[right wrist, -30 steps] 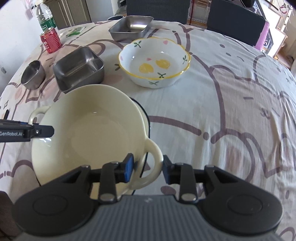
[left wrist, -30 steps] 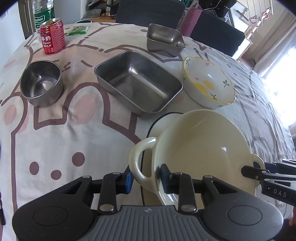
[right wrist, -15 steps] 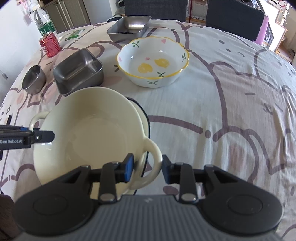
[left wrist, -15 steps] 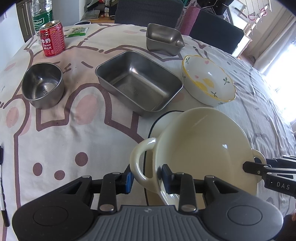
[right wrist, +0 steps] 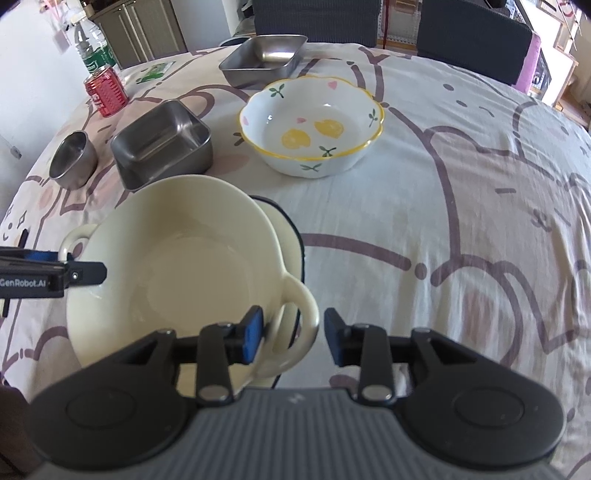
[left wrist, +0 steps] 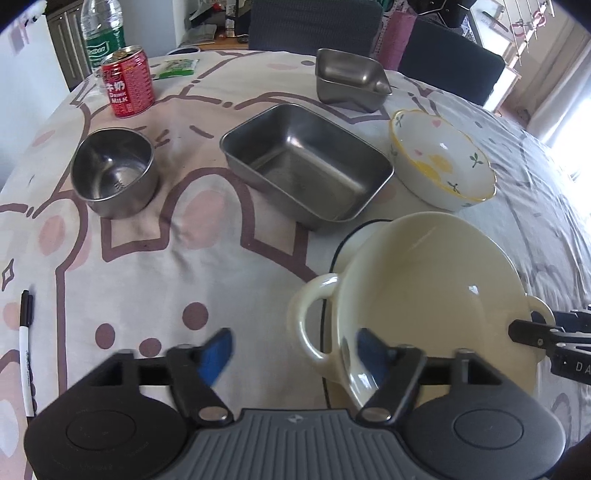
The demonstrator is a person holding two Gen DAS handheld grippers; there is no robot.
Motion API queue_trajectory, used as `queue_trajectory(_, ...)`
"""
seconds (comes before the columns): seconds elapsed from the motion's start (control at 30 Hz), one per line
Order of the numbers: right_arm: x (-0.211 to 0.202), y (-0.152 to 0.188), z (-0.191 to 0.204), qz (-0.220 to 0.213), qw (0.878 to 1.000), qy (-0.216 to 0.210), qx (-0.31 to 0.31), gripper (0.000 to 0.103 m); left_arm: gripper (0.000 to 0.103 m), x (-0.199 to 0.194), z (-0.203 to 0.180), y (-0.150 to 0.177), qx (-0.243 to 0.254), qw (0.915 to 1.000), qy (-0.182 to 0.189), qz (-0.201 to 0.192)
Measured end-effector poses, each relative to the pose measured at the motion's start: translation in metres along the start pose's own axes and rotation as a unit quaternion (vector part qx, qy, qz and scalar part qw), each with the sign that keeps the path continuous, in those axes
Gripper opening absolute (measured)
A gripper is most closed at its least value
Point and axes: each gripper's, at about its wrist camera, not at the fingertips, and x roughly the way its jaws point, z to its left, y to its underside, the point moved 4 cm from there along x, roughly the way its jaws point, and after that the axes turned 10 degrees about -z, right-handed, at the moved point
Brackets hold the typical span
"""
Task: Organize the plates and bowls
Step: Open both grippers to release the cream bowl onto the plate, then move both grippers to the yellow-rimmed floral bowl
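Plate (right wrist: 291, 236) mostly hidden (perhaps enamel) beneath bowl (right wrist: 177, 266).

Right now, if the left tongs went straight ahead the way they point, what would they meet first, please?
Probably the looped handle of the cream two-handled ceramic bowl, which sits between the open left tongs; depth is uncertain.

Worktop (left wrist: 155, 266): covered by a pale cloth with a brown-and-pink cartoon print.
Far edge: red can (left wrist: 128, 87), water bottle (left wrist: 103, 33), small steel tray (left wrist: 349, 84).
Middle: steel cup (left wrist: 114, 177), large steel tray (left wrist: 306, 164), floral bowl (left wrist: 439, 170).
Left edge: black-capped marker pen (left wrist: 26, 350).
Near side: dark-rimmed plate (right wrist: 290, 236) under the cream bowl (right wrist: 173, 266).
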Motion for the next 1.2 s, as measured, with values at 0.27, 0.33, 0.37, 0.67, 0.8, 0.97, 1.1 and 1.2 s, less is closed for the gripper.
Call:
queue_trajectory(0.27, -0.003, 0.001, -0.006, -0.010, 1.000, 0.018, 0.003, 0.090, 0.103, -0.010, -0.004, 0.001, -0.003, 0.9997, 0.019, -0.016)
queue_trajectory(0.33, -0.006, -0.001, -0.007, -0.020, 1.000, 0.014, 0.007, 0.101, 0.103, -0.015, -0.008, -0.002, -0.002, 0.9993, 0.026, -0.028)
queue_trajectory(0.37, -0.009, -0.002, -0.007, -0.029, 1.000, 0.010, 0.007, 0.103, 0.103, -0.019, -0.011, -0.004, 0.000, 0.9989, 0.031, -0.036)
queue_trajectory(0.67, -0.042, -0.026, -0.015, -0.124, 0.992, 0.010, 0.034, 0.103, 0.103, -0.048, -0.042, -0.030, 0.029, 0.9912, 0.042, -0.122)
queue_trajectory(0.8, -0.051, -0.048, -0.027, -0.155, 0.986, 0.031, 0.057, 0.103, 0.103, -0.051, -0.064, -0.055, 0.058, 0.9859, 0.042, -0.152)
queue_trajectory(0.97, -0.051, -0.084, -0.047, -0.152, 0.981, 0.081, 0.086, 0.102, 0.103, -0.044, -0.090, -0.098, 0.067, 0.9776, 0.044, -0.195)
queue_trajectory(1.1, -0.039, -0.106, -0.067, -0.167, 0.975, 0.061, 0.133, 0.095, 0.091, -0.023, -0.107, -0.123, 0.067, 0.9749, 0.065, -0.203)
queue_trajectory(1.2, -0.019, -0.112, -0.082, -0.173, 0.970, 0.041, 0.163, 0.074, 0.074, 0.000, -0.114, -0.133, 0.067, 0.9784, 0.070, -0.183)
